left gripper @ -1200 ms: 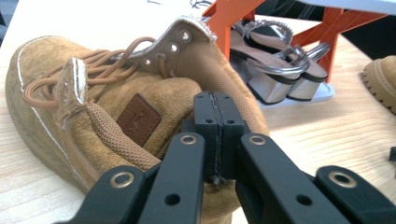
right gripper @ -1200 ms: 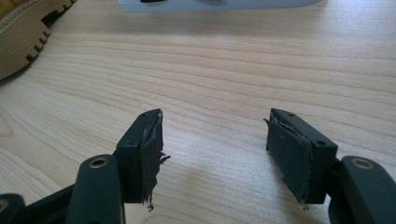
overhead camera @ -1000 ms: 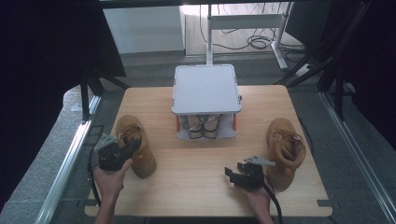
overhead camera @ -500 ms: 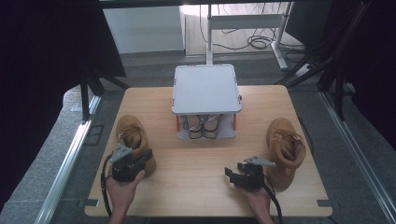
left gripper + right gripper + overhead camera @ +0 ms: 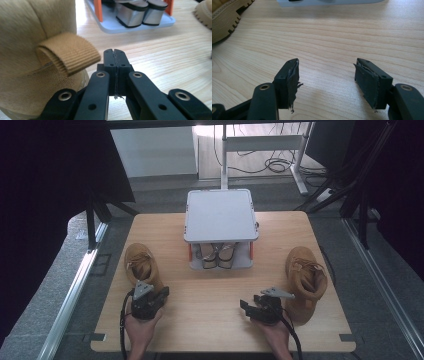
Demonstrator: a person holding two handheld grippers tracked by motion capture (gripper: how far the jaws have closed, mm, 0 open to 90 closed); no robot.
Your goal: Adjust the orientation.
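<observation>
1. The left gripper (image 5: pixel 115 58) is sitting with its jaws pressed together, empty, just beside the heel loop (image 5: pixel 68 55) of the left tan boot (image 5: pixel 142 267).
2. The right gripper (image 5: pixel 326 75) is hovering with jaws spread wide over the bare table (image 5: pixel 210 290), apparently near the right boot (image 5: pixel 305 280).

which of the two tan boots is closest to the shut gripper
The boot on the table's left: the shut left gripper sits right by its heel. The other boot is beside the open right gripper.
</observation>
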